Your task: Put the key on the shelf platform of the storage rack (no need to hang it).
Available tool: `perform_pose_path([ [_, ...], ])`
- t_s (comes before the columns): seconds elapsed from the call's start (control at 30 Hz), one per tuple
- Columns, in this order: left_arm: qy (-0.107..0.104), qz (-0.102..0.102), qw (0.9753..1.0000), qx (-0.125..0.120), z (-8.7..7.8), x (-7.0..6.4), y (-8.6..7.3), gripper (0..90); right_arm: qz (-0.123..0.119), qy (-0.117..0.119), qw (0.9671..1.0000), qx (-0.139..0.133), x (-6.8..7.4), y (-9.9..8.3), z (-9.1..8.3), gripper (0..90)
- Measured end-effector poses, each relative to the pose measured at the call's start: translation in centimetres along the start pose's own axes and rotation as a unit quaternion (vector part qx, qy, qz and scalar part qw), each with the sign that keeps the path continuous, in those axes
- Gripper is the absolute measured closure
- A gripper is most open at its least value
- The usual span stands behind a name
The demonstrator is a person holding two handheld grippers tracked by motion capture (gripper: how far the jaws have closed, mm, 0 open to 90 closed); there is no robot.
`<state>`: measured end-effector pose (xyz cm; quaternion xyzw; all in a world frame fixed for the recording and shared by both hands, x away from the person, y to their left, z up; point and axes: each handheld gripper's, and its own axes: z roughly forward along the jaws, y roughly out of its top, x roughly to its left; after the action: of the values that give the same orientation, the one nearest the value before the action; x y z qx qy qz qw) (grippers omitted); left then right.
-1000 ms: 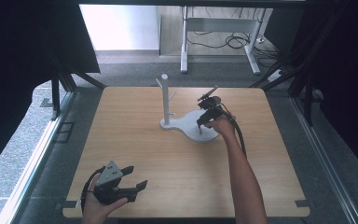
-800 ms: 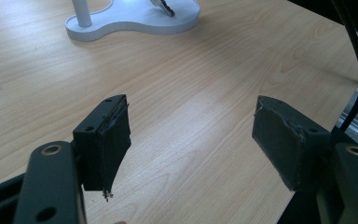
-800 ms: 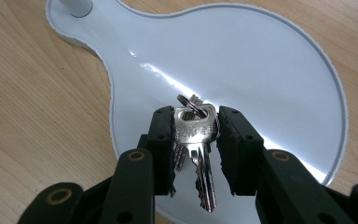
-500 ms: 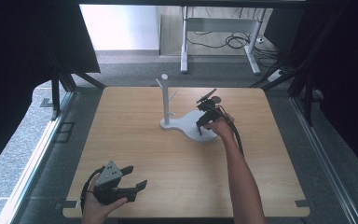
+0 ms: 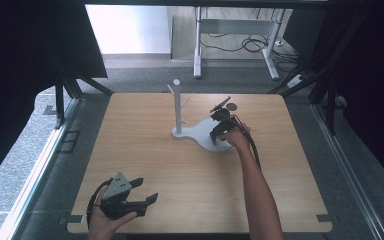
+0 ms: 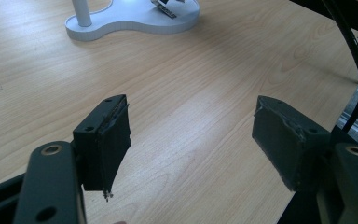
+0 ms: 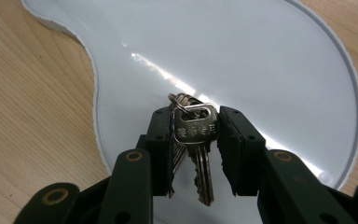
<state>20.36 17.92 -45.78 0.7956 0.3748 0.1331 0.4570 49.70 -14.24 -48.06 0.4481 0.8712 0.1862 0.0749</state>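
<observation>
Several keys on one ring are seen clamped between the jaws of the right gripper, which are closed onto the flat bow of the front key. The bunch is held over the wide lobe of the white stand base, with the blades trailing back toward the gripper body, so the long axis is judged to run along the jaws. The ring projects just past the jaw tips, on the far side. From the base, the pegged post rises at the narrow end, to the keys' left in the high view. The left gripper is held well away from the base, near the table edge, jaws wide apart and empty.
</observation>
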Motion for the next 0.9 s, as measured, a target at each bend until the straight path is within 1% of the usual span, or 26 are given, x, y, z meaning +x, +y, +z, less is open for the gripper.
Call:
perform_pose_path([
  [0.07,0.000,0.000,1.0000,0.000,0.0,0.0,0.0,27.9,0.000,-0.001,1.0000,-0.004,0.0,0.0,0.0,63.2],
  [0.23,-0.001,0.001,1.0000,0.000,0.0,0.0,0.0,27.9,-0.002,-0.016,0.9998,-0.009,0.1,0.0,-0.5,56.9],
  [0.43,-0.001,0.002,1.0000,0.001,0.0,-0.1,0.0,27.9,0.001,-0.011,0.9995,-0.028,-0.1,-0.2,-1.8,52.0],
  [0.5,0.000,0.002,1.0000,0.001,0.1,-0.1,0.0,27.9,-0.001,-0.009,0.9993,-0.035,0.0,-0.3,-2.3,51.9],
  [0.53,-0.001,0.002,1.0000,0.001,0.1,-0.1,0.0,27.9,-0.007,-0.010,0.9992,-0.039,0.1,-0.4,-2.6,51.8],
  [0.67,-0.001,0.004,1.0000,0.002,0.2,-0.3,0.1,27.9,-0.014,-0.003,0.9987,-0.049,0.4,-0.9,-3.6,51.5],
  [0.87,-0.001,0.004,1.0000,0.002,0.1,-0.2,0.1,27.9,-0.032,0.006,0.9974,-0.065,0.7,-2.2,-5.2,51.3],
  [0.9,-0.001,0.004,1.0000,0.002,0.1,-0.2,0.1,27.9,-0.032,0.008,0.9973,-0.066,0.8,-2.5,-5.4,51.3],
])
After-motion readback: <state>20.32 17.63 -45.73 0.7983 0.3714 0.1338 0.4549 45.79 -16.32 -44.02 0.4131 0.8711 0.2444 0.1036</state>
